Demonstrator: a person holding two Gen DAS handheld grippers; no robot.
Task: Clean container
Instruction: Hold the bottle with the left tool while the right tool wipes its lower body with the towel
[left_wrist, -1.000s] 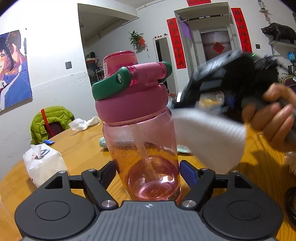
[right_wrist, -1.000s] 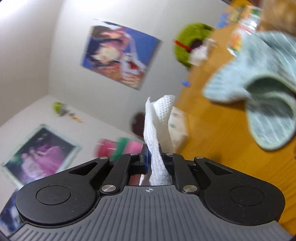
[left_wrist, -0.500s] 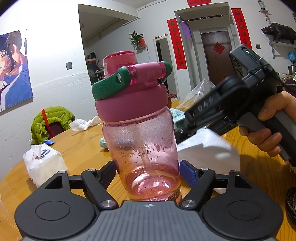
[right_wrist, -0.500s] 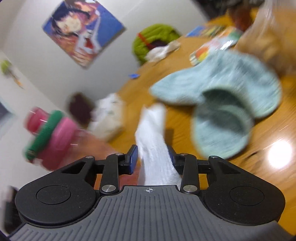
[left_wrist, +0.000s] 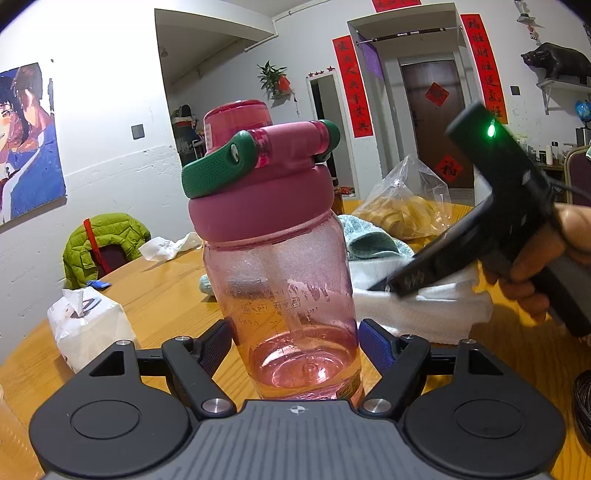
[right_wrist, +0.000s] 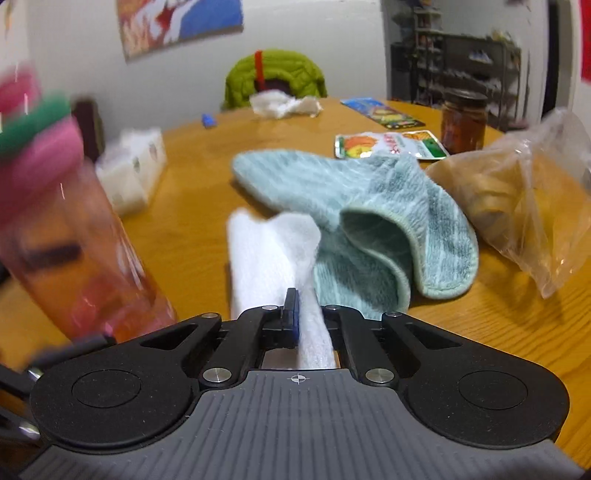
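Two claws work at a wooden table (left_wrist: 162, 295). On the left claw (left_wrist: 295, 345), the blue-padded fingers (left_wrist: 373, 345) stand partly open around the base of a pink water bottle (left_wrist: 280, 280); the pads sit against its sides, so it has the bottle in its grasp. That bottle stands upright directly ahead of this claw, see-through pink with a thick pink lid (left_wrist: 258, 206) and a green carrying loop (left_wrist: 218, 170), and droplets cling inside its wall. Just right of the left claw and the bottle, a hand (left_wrist: 543, 258) holds the right claw (right_wrist: 310, 321), whose black body slants down toward the tabletop. Its jaws are pinched tight on a folded white paper towel (right_wrist: 269, 258), which sticks out forward past its fingertips and lies on the table beside the bottle. From the right claw, the bottle appears blurred at the near left, and a pale green cloth (right_wrist: 369, 221) lies crumpled just ahead to the right, touching the towel's far end. Farther right of it sits a clear plastic bag (right_wrist: 517, 206) of yellowish food, with a dark jar (right_wrist: 463, 122) behind. Left of the left claw rests a white tissue pack (left_wrist: 88, 325).
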